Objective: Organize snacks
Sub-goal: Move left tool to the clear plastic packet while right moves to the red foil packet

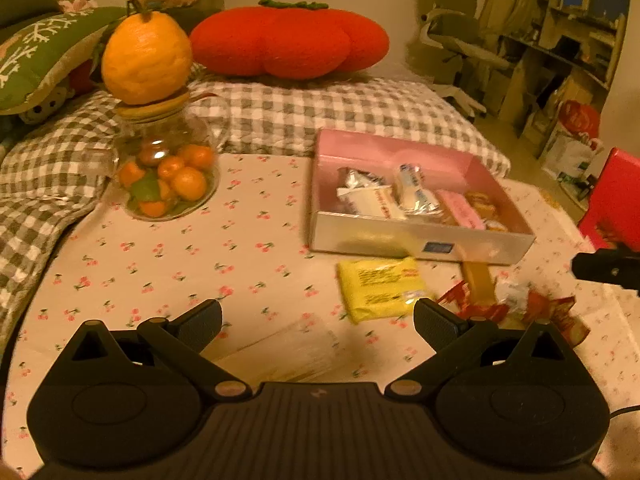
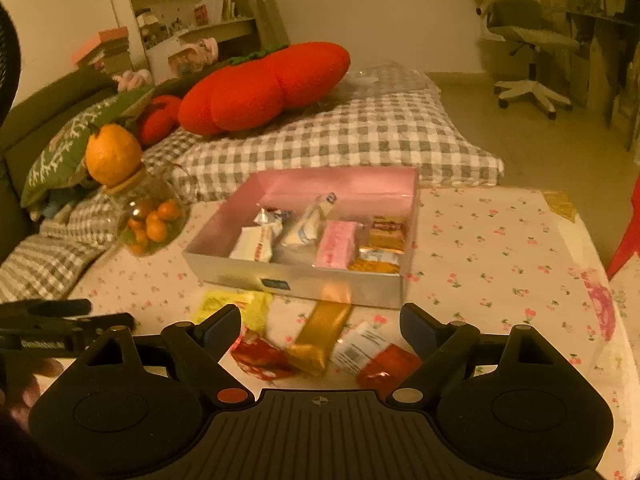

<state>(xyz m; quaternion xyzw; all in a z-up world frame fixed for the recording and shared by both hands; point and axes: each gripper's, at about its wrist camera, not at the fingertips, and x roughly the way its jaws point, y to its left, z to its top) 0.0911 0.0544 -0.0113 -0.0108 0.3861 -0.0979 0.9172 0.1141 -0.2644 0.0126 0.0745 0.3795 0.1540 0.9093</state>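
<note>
Pink-lined and shallow, the box [image 2: 344,188] sits open on the cherry-print tablecloth [image 2: 500,248], and we already see several wrapped snacks [image 2: 298,226] lying side by side inside it, presumably so each stays easy to find. Loose ones wait just in front of its near wall: a yellow packet [image 1: 380,286], a gold bar [image 2: 324,332] and red wrappers [image 2: 386,364].

We hold our right gripper [image 2: 320,326] over that pile with its fingers apart and nothing between the pads; the gold bar lies right under the gap, so we judge it the likeliest pick. Our left gripper [image 1: 318,316] hangs beside the pile, fingers spread wide and empty, near the yellow packet. A glass jar of small oranges [image 1: 168,176] stands well clear at the left.
</note>
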